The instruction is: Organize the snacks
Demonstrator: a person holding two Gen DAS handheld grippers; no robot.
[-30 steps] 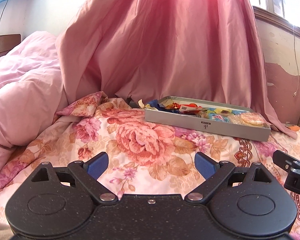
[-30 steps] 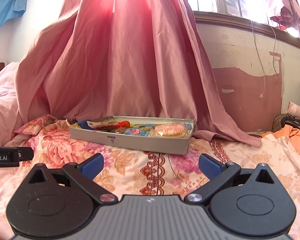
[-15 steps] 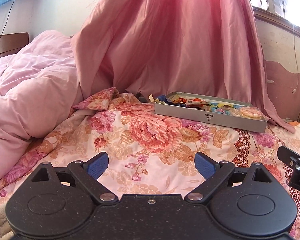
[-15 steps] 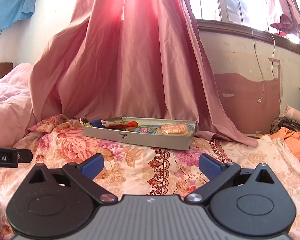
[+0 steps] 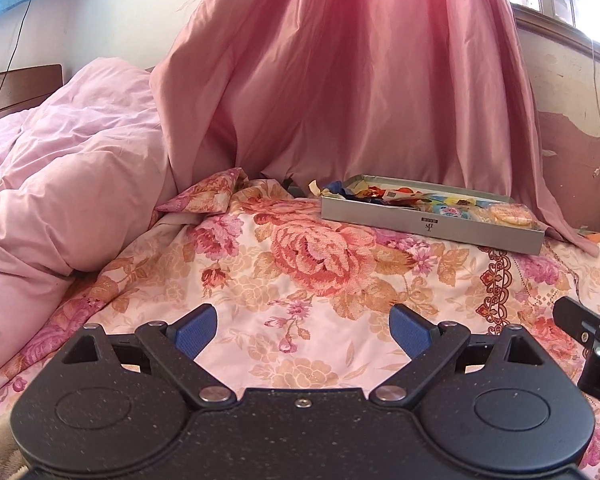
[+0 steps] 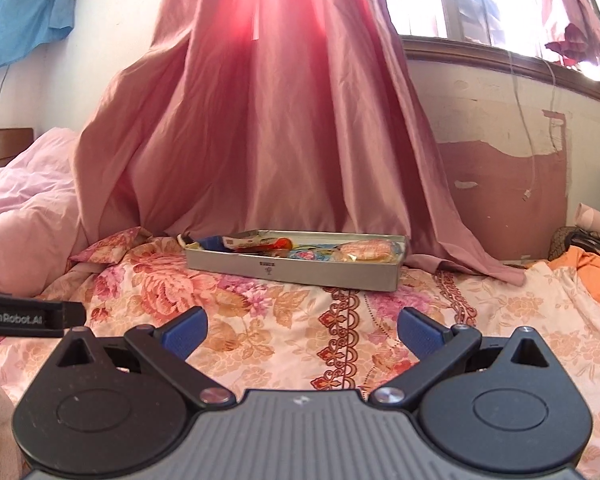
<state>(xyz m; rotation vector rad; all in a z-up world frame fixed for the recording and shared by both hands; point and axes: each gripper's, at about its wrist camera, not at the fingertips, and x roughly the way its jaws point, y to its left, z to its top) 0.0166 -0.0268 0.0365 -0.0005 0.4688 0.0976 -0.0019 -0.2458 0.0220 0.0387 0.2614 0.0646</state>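
Observation:
A shallow grey tin tray lies on the floral bedspread far ahead of both grippers. It holds several wrapped snacks: a round pale biscuit pack at its right end, blue wrappers and an orange-red packet toward the left. My left gripper is open, low over the bedspread, nothing between its blue pads. My right gripper is open as well and holds nothing. Each gripper's side shows at the edge of the other's view.
A pink curtain drapes down onto the bed right behind the tray. A bunched pink duvet fills the left side. Orange cloth lies at the far right, under a peeling wall and window sill.
Both grippers have drawn back from the tray, which now looks smaller and farther. The left view has swung left, showing more duvet. Both stay open.

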